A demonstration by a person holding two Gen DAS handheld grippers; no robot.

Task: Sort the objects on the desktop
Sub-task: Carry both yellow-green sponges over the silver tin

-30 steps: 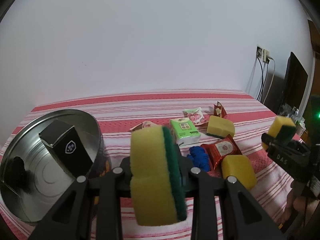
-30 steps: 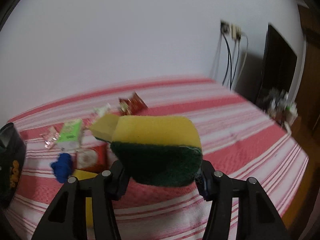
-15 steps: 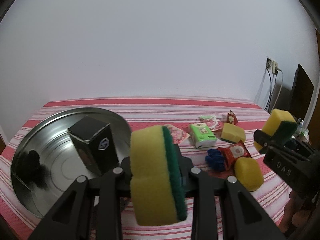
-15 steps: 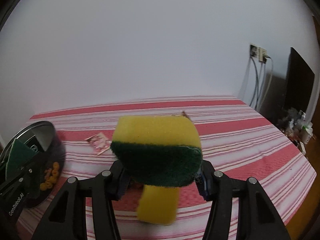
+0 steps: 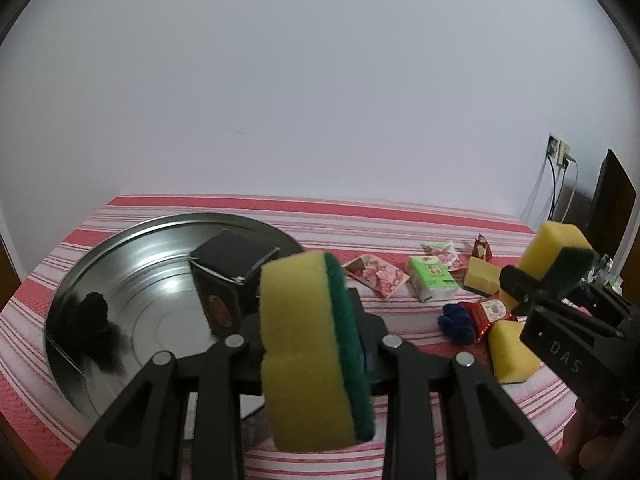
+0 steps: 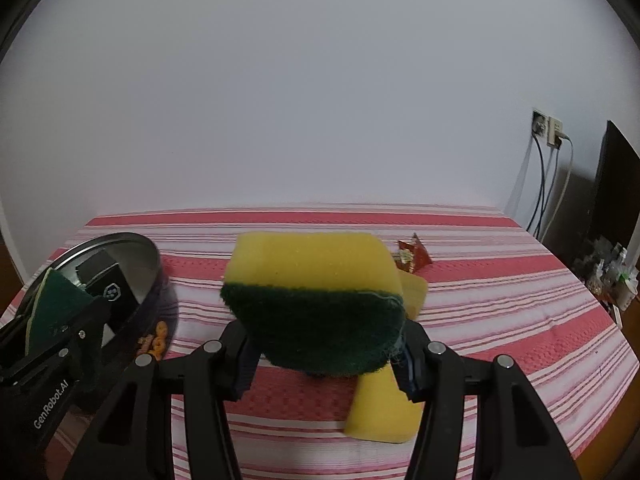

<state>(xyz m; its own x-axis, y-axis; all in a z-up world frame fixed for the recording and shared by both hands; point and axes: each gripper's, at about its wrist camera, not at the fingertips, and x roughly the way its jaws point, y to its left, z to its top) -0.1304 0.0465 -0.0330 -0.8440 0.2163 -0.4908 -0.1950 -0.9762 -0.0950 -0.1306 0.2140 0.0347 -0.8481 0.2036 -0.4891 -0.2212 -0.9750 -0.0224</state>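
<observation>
1. Left hand-held gripper (image 5: 316, 354): black, two-fingered, clamped on a yellow foam sponge with a dark green scouring face (image 5: 312, 350). The sponge stands on edge, green face to the right, held above the near edge of the counter in front of the tin.
2. Right hand-held gripper (image 6: 324, 344): black, two-fingered, closed on a second yellow sponge with a green scouring layer (image 6: 314, 300). The yellow side is up and the green side faces the camera, held clear of the counter over its near middle. In the left wrist view the same gripper shows at the right edge.
3. Counter (image 6: 500, 304): covered with a cloth of red, pink and white stripes, its far edge against a plain white wall.
4. Round shiny metal tin (image 5: 132, 276): at the left end of the counter. It holds a black cardboard box (image 5: 228, 276) standing tilted, and a dark, unclear object by its left wall.
5. Loose items towards the right end of the counter: a pink floral sachet (image 5: 376, 276), a green tissue pack (image 5: 432, 278), a blue cloth wad (image 5: 456, 322) touching a red foil snack packet (image 5: 486, 312), a small red wrapper (image 6: 414, 256), and two plain yellow sponges (image 5: 510, 354) (image 5: 480, 276).
</observation>
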